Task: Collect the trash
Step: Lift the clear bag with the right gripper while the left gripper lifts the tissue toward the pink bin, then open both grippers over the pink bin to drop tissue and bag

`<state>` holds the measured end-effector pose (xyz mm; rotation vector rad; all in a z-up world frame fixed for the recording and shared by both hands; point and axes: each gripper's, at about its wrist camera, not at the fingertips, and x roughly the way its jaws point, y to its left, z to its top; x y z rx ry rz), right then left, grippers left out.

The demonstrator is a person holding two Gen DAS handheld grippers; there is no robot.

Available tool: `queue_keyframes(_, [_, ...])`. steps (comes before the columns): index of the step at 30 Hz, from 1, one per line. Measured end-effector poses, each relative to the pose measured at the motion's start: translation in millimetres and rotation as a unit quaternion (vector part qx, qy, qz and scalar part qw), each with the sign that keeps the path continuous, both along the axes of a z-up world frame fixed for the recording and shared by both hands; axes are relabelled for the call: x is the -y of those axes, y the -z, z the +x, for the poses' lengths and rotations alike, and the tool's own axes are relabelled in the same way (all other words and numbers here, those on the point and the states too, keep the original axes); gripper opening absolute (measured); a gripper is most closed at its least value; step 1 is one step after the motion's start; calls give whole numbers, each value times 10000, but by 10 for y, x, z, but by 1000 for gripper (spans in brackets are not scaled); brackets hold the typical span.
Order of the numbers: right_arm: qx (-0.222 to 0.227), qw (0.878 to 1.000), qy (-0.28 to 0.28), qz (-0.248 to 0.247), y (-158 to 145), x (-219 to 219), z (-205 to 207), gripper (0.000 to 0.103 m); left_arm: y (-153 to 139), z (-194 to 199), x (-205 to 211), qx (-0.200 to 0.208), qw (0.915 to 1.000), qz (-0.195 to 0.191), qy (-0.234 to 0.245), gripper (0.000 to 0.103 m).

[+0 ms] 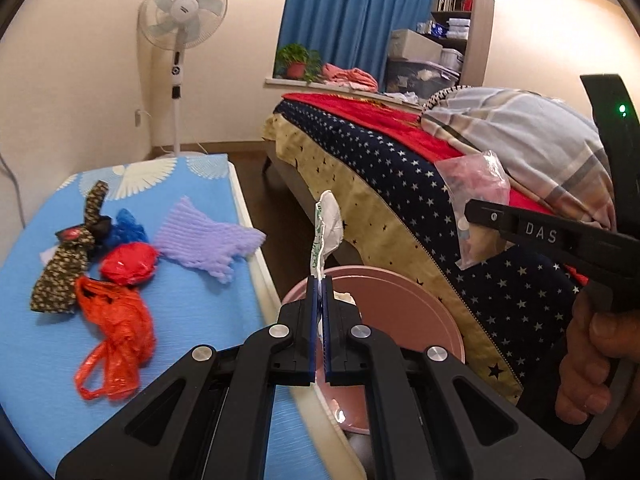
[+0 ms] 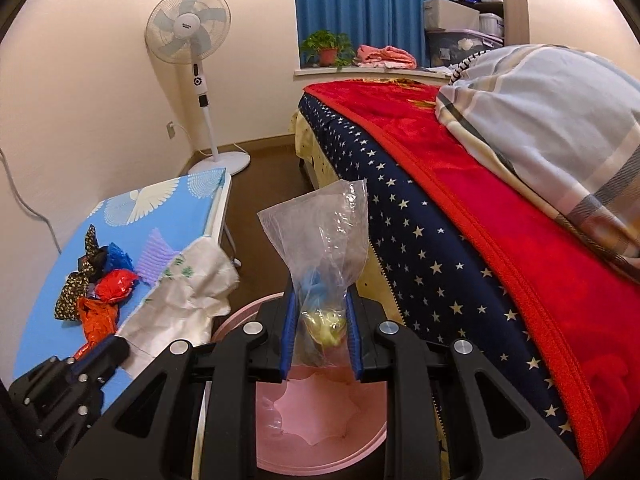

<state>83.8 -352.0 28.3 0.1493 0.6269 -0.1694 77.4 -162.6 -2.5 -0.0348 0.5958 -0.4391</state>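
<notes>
Above the pink bin [image 2: 320, 432], squeezed between the tabletop [image 1: 192, 312] and the bed [image 2: 440, 248], I am holding both loads so they can fall straight in. My left tool [image 1: 319, 292] is pinching a thin, crinkled white wrapper [image 1: 328, 228] nearly flat between its blue pads. My right tool [image 2: 322, 320] is gripping a clear, floppy plastic bag [image 2: 320, 232] by its bulging bottom, something yellow and blue inside. On the blue tabletop, more trash is waiting: a glossy orange bag [image 1: 116, 332], a red crumpled ball [image 1: 128, 262], ribbed purple foam [image 1: 204, 240].
</notes>
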Motion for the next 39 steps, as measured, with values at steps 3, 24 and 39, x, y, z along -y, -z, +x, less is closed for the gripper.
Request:
queue_keyframes(3, [-6,10000,-28,9,0,-24,5,23,31,28,29,-48,10000,1,16,2])
queue_keyframes(24, [-5,9997,245,62,23,55,10,66,233,196,60,-446,9990,-62,2,38])
queue_keyframes(39, [121,9997,-193,3,-18,-189,-37,66,6,43,-376,-82,9992,-150,-348,38])
